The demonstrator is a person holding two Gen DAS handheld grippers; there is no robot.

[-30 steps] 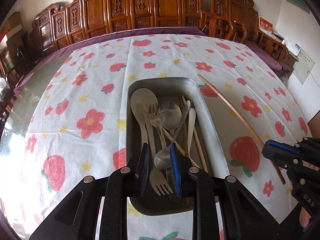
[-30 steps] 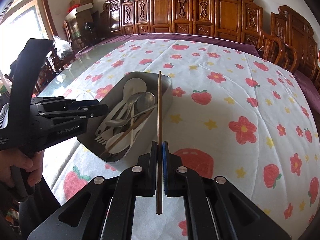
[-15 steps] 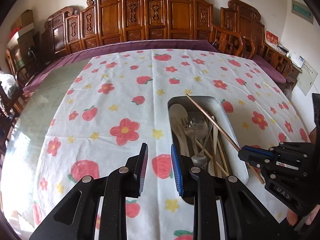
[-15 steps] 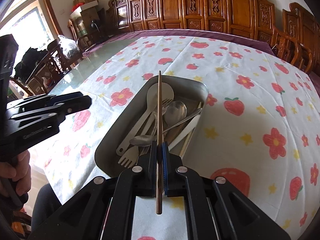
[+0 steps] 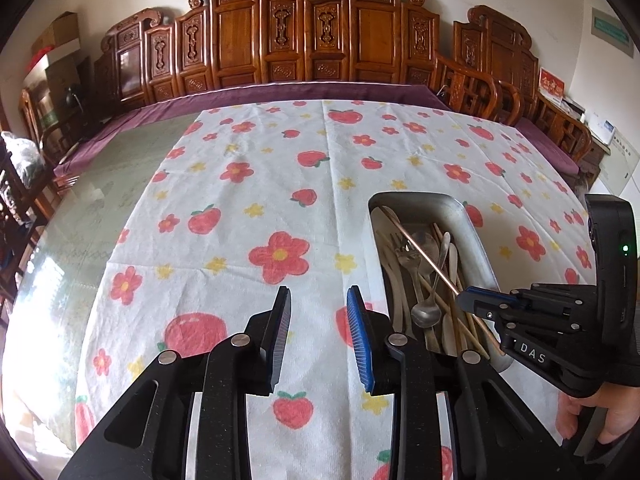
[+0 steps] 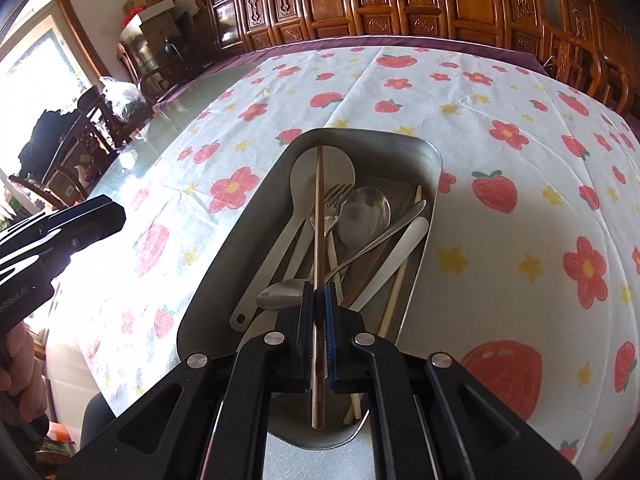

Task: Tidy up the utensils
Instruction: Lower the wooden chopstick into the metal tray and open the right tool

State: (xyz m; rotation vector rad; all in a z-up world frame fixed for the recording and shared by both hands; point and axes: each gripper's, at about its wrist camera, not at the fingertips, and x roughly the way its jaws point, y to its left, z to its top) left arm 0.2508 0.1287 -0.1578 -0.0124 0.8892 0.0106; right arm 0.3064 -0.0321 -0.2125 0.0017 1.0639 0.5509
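Over a rectangular metal tray (image 6: pixel 420 152) with rounded corners, a slim reddish-brown chopstick (image 6: pixel 319 216) is held clenched between the ribbed pads of the right gripper (image 6: pixel 319 320), its shaft running lengthwise above the tray's contents, its butt end projecting back past the jaws. Inside the brushed-steel tray a jumble of utensils is seen: a broad, pale flat spoon (image 6: pixel 320 172), a four-tined steel fork (image 6: pixel 338 196), a polished oval spoon (image 6: pixel 366 212), a smaller teaspoon (image 6: pixel 282 294) lying crosswise, a white rounded handle (image 6: pixel 396 256) and pale wooden chopsticks (image 6: pixel 400 276) along the tray's right wall. The tray is set on a white tablecloth (image 5: pixel 240 240) of soft, creased fabric printed with red flowers, strawberries and yellow stars, near the cloth's near edge. The cloth is spread over a glass-topped table (image 5: pixel 100 208), bare glass being left toward the table's left edge and a purple runner along its far edge.

The left gripper (image 5: pixel 318 332) is held above the bare cloth just beside the tray's left wall; its jaws have just been opening, and nothing is seen between the black pad and the blue ribbed pad. Carved dark-wood chairs (image 5: pixel 320 32) with panelled backs are lined along the table's far edge. A hand (image 5: pixel 600 412) is glimpsed on the right gripper's handle.
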